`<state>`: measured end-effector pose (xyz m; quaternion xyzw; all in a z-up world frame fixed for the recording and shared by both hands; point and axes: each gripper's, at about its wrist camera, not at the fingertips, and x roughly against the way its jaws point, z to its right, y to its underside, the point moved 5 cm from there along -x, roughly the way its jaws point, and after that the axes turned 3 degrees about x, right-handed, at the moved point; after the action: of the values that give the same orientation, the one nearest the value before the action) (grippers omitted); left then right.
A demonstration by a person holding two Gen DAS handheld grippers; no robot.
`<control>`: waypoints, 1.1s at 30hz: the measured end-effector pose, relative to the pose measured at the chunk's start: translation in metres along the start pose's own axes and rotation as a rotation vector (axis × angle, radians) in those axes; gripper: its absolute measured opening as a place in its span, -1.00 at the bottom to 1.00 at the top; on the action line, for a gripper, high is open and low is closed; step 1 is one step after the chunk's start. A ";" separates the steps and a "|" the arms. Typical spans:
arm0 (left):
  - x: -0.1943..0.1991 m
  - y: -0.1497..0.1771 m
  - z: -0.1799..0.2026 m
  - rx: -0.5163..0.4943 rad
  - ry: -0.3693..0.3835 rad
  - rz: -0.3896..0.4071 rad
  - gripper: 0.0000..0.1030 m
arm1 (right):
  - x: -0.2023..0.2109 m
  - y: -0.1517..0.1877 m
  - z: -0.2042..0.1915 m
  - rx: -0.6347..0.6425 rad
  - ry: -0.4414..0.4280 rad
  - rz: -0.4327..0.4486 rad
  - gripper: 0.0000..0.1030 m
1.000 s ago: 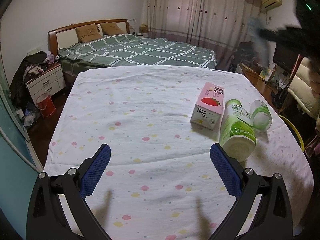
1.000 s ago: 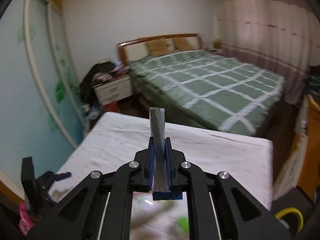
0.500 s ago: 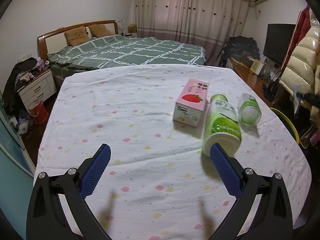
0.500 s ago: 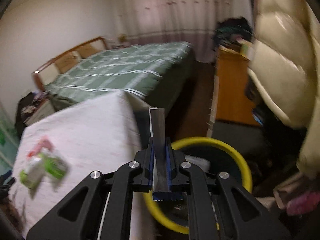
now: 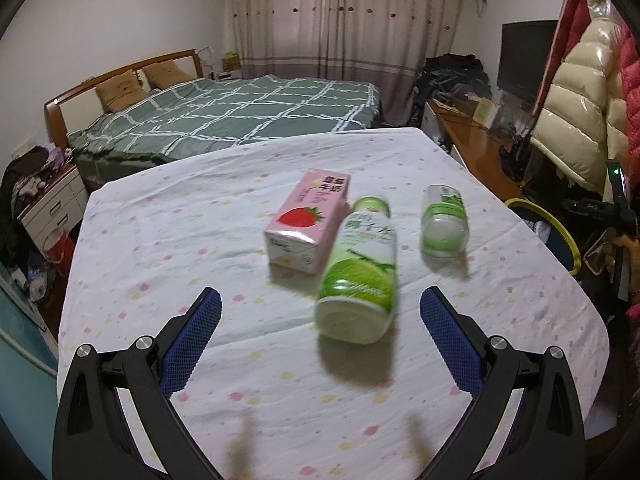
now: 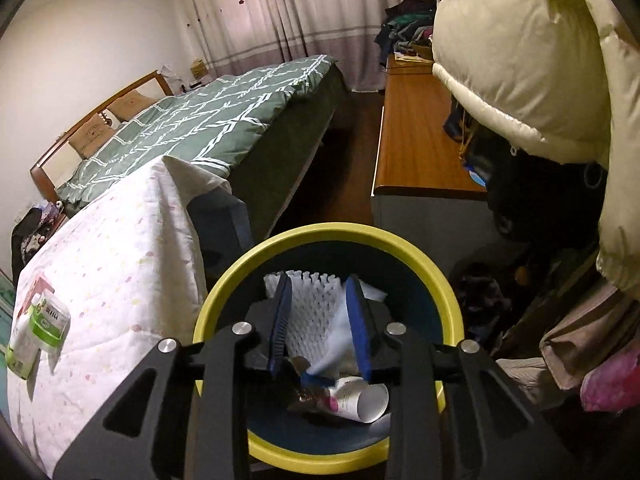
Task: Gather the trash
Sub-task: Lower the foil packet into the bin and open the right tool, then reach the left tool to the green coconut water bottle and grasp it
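Observation:
Three pieces of trash lie on the dotted white tablecloth point(image 5: 200, 240): a pink strawberry milk carton point(image 5: 308, 224), a large green bottle point(image 5: 360, 276) and a small green-labelled bottle point(image 5: 444, 224). My left gripper point(image 5: 320, 300) hangs open above the cloth, with the large bottle just ahead of its fingers. My right gripper point(image 6: 318, 282) is over the yellow-rimmed bin point(image 6: 332, 230), its jaws opening. The silver wrapper with a blue edge point(image 6: 316, 374) is a blur below the pads, free of them. A white foam net point(image 6: 316, 308) and a paper cup point(image 6: 360, 396) lie in the bin.
The bin point(image 5: 560, 232) stands on the floor off the table's right edge. A cream puffer coat point(image 6: 520, 60) hangs over it, and a wooden desk point(image 6: 416, 132) stands behind. A green checked bed point(image 5: 240, 120) lies beyond the table.
The right gripper swung from over the table down to the bin and parted its jaws, and the wrapper left them. The left gripper drifted towards the bottles.

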<state>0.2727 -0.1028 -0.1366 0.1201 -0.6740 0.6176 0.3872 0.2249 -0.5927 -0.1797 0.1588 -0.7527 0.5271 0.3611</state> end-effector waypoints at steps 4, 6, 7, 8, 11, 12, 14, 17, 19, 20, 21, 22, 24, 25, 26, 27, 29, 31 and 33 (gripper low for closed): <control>-0.007 -0.001 0.012 -0.017 0.011 -0.019 0.90 | 0.008 0.006 0.000 0.015 -0.013 0.008 -0.45; -0.010 -0.002 0.016 -0.029 0.009 -0.029 0.90 | 0.013 0.010 -0.002 0.025 -0.018 0.012 -0.42; -0.013 -0.002 0.019 -0.038 0.007 -0.035 0.90 | 0.014 0.011 -0.002 0.028 -0.022 0.012 -0.41; -0.015 -0.003 0.021 -0.043 0.007 -0.037 0.90 | 0.016 0.012 -0.004 0.031 -0.027 0.011 -0.41; -0.023 -0.005 0.026 -0.059 0.014 -0.054 0.90 | 0.018 0.017 -0.007 0.036 -0.039 0.006 -0.41; -0.026 -0.007 0.028 -0.061 0.017 -0.059 0.90 | 0.019 0.019 -0.008 0.037 -0.044 0.002 -0.40; -0.034 -0.008 0.029 -0.064 0.025 -0.070 0.90 | 0.019 0.022 -0.010 0.040 -0.051 -0.002 -0.40; -0.045 -0.008 0.029 -0.063 0.023 -0.085 0.90 | 0.020 0.024 -0.013 0.044 -0.063 -0.006 -0.40; -0.052 -0.007 0.028 -0.062 0.017 -0.095 0.90 | 0.021 0.024 -0.016 0.045 -0.067 -0.006 -0.40; -0.055 -0.006 0.028 -0.061 0.016 -0.101 0.89 | 0.021 0.025 -0.018 0.047 -0.072 -0.007 -0.40; -0.058 -0.005 0.028 -0.059 0.015 -0.106 0.84 | 0.021 0.025 -0.019 0.049 -0.074 -0.008 -0.40; -0.061 -0.004 0.027 -0.057 0.016 -0.115 0.74 | 0.021 0.025 -0.021 0.052 -0.076 -0.008 -0.40; -0.065 -0.001 0.025 -0.050 0.017 -0.129 0.59 | 0.021 0.025 -0.023 0.055 -0.083 -0.009 -0.40; -0.066 0.001 0.024 -0.045 0.019 -0.134 0.53 | 0.021 0.026 -0.024 0.056 -0.085 -0.009 -0.40; -0.068 0.001 0.024 -0.041 0.022 -0.136 0.50 | 0.021 0.026 -0.025 0.057 -0.087 -0.009 -0.40; -0.069 0.002 0.023 -0.038 0.028 -0.137 0.40 | 0.021 0.026 -0.025 0.058 -0.090 -0.010 -0.40; -0.070 0.003 0.024 -0.040 0.033 -0.137 0.30 | 0.021 0.027 -0.026 0.059 -0.094 -0.012 -0.40; -0.069 0.004 0.025 -0.049 0.031 -0.131 0.11 | 0.020 0.029 -0.028 0.062 -0.099 -0.017 -0.40; -0.067 0.003 0.025 -0.053 0.029 -0.126 0.08 | 0.019 0.031 -0.030 0.063 -0.104 -0.019 -0.40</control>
<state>0.3064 -0.1469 -0.1827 0.1430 -0.6755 0.5758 0.4380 0.2034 -0.5510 -0.1814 0.2046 -0.7518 0.5382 0.3213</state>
